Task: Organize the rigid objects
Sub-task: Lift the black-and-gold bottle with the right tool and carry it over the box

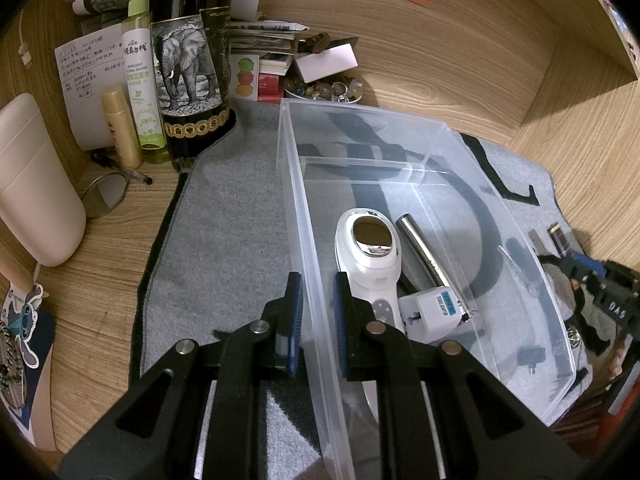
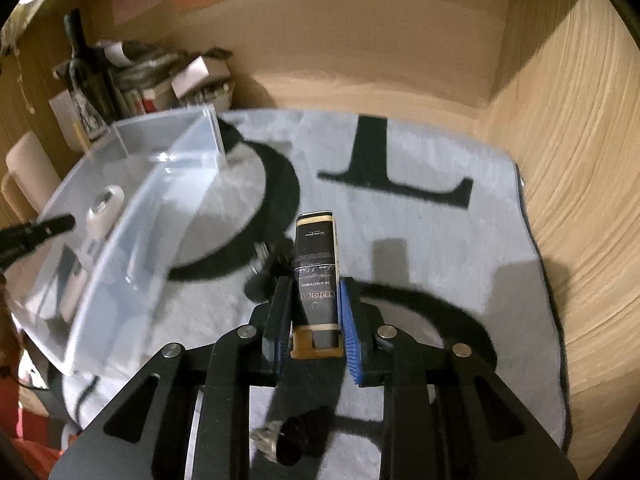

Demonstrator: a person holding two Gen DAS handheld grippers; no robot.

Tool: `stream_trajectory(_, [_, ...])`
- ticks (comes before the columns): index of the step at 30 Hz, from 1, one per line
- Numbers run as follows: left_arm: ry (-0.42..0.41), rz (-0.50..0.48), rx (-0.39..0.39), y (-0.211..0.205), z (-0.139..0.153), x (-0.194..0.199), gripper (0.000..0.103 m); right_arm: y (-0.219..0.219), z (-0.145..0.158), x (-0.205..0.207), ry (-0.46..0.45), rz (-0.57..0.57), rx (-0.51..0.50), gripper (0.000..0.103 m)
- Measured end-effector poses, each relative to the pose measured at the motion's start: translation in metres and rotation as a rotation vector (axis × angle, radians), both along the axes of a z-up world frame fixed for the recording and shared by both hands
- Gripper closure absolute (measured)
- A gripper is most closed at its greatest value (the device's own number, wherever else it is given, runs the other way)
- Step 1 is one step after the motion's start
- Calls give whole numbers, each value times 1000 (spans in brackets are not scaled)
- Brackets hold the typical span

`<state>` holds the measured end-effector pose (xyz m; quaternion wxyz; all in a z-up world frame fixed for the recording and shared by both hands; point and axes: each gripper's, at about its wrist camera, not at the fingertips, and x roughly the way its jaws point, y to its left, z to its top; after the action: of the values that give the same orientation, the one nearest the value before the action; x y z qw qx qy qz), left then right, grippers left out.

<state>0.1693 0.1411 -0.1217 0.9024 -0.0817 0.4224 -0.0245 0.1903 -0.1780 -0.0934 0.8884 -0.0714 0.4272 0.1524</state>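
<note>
A clear plastic bin (image 1: 360,120) stands on a grey mat (image 1: 224,240) with black letters. My left gripper (image 1: 318,308) is shut on the bin's left wall, one finger inside and one outside. In the bin lie a white handheld device (image 1: 370,252), a silver cylinder (image 1: 424,256) and a white plug adapter (image 1: 430,314). My right gripper (image 2: 316,312) is shut on a slim black case with gold trim (image 2: 316,256), held above the mat (image 2: 400,152) to the right of the bin (image 2: 132,216). The right gripper (image 1: 592,280) also shows at the left wrist view's right edge.
Back left stand a dark bottle with an elephant label (image 1: 188,64), a green spray bottle (image 1: 140,72), a cream tumbler (image 1: 36,184), a round mirror (image 1: 106,194) and a bowl of beads (image 1: 324,90). A small dark item (image 2: 288,436) lies under the right gripper. Wooden walls enclose the desk.
</note>
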Motion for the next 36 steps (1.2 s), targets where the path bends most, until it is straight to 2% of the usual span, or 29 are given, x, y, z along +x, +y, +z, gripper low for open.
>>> stream_trajectory(9, [2,4,-9,2,0,0,90,35,29,-1,-82,76,52,82])
stream_trajectory(18, [6,11,-24,3,0,0,90,75,40,0,-116,181,107,82])
stream_trajectory(28, [5,12,-26,3,0,1,90,107,36,1,-102,260,121,82])
stream_trajectory(36, [5,12,-22,3,0,0,90,132,14,10,-29,307,87,82])
